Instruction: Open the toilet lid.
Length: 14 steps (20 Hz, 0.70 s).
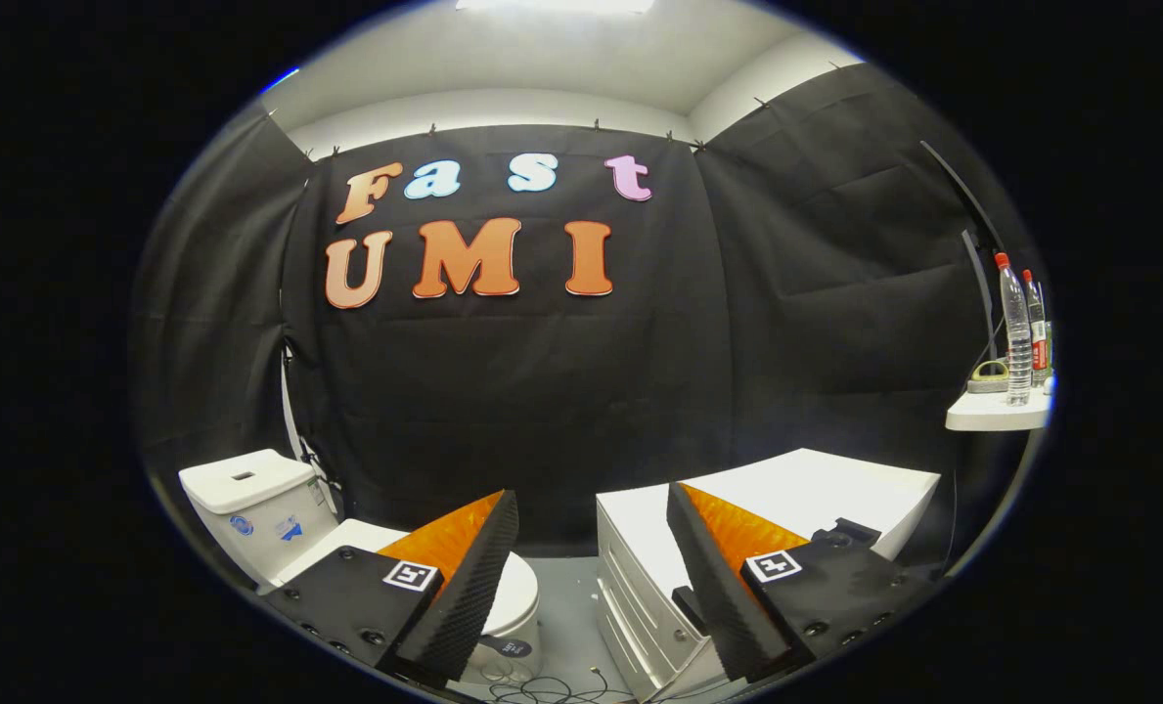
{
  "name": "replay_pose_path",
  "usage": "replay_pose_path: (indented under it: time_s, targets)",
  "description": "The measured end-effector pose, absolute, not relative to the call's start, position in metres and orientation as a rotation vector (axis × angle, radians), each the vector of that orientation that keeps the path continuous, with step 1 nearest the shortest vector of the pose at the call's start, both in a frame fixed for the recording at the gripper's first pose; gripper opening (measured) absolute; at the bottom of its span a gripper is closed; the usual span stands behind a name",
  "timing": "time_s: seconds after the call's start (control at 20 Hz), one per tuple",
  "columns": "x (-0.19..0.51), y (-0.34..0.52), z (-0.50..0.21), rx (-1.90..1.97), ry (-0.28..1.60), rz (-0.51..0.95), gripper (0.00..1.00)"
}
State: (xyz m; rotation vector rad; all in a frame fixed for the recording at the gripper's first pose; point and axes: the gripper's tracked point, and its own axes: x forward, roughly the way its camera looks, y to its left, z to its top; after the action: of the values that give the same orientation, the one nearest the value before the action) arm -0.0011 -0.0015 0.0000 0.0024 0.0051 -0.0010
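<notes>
The gripper (591, 577) hangs with its fingers spread wide and holding nothing, well short of the toilet (278, 528), probably so it can line up first. The toilet lid (517, 587) lies closed, partly behind the left finger, beside the white cabinet (816, 489).

The gripper's (591, 567) left finger is covering most of the toilet lid (520, 587) and bowl. The right finger is hiding part of the white cabinet (640, 577). Bottle labels (1039, 352) are showing too small to tell.
</notes>
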Motion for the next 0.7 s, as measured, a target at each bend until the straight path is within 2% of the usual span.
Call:
replay_pose_path:
  time_s: [0.7]
  targets:
    - [-0.0039,0.0040,-0.0100,0.018,0.044,0.015,0.99]
